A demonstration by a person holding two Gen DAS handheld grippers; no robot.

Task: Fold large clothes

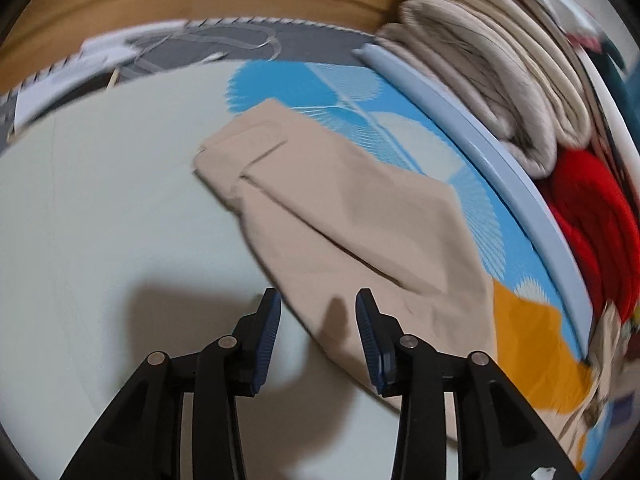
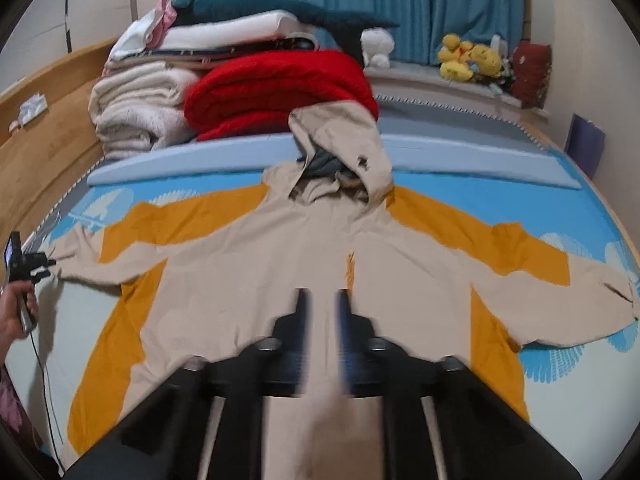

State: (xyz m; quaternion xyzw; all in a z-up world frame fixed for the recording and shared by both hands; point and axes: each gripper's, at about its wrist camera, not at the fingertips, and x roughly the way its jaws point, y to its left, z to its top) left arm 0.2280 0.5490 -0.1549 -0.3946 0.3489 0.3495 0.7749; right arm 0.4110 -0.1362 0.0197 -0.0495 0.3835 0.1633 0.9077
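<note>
A beige and orange hooded jacket (image 2: pixel 248 264) lies spread flat on the bed, sleeves out to both sides, hood (image 2: pixel 344 148) toward the pile of bedding. In the left wrist view its left sleeve (image 1: pixel 340 216) lies across the sheet, cuff at the far end. My left gripper (image 1: pixel 318 308) is open, its fingers straddling the sleeve's edge just above it; it also shows in the right wrist view (image 2: pixel 44 266) at the sleeve's cuff. My right gripper (image 2: pixel 323 300) is open, with a narrow gap, hovering over the jacket's chest; its fingers are blurred.
A pile of folded blankets, cream (image 2: pixel 136 108) and red (image 2: pixel 280 88), sits behind a light blue pad (image 2: pixel 192 160) at the bed's head. A wooden bed frame (image 2: pixel 48 140) runs along the left. Stuffed toys (image 2: pixel 468 60) sit on the window ledge under blue curtains.
</note>
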